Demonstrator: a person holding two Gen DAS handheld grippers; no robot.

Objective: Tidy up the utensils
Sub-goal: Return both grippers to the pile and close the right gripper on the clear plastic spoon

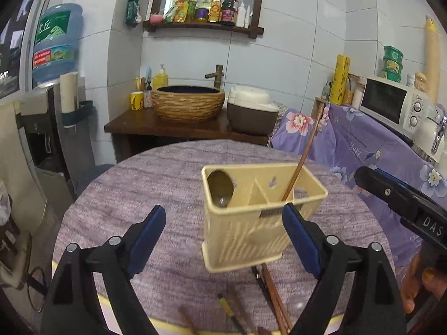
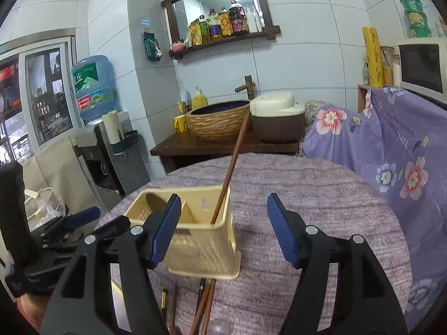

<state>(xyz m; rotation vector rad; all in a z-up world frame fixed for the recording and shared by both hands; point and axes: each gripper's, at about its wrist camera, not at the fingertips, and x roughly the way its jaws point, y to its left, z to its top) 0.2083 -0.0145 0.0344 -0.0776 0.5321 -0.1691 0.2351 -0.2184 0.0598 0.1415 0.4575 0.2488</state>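
— Left gripper and right gripper?
— Both gaping wide, gripping nothing, flanking cream perforated plastic utensil holder standing on round table under nubby purple cloth.
— Contents?
— Slim brown chopstick leaning inside; more chopsticks lying just before it.

The left gripper stands with its jaws wide apart over a round table covered in purple cloth, nothing between its blue pads. Just beyond it sits a cream utensil holder with divided compartments; a spoon rests in the left one, and a brown chopstick leans out of the right one. More chopsticks lie on the cloth in front of the holder. The right gripper enters from the right edge.
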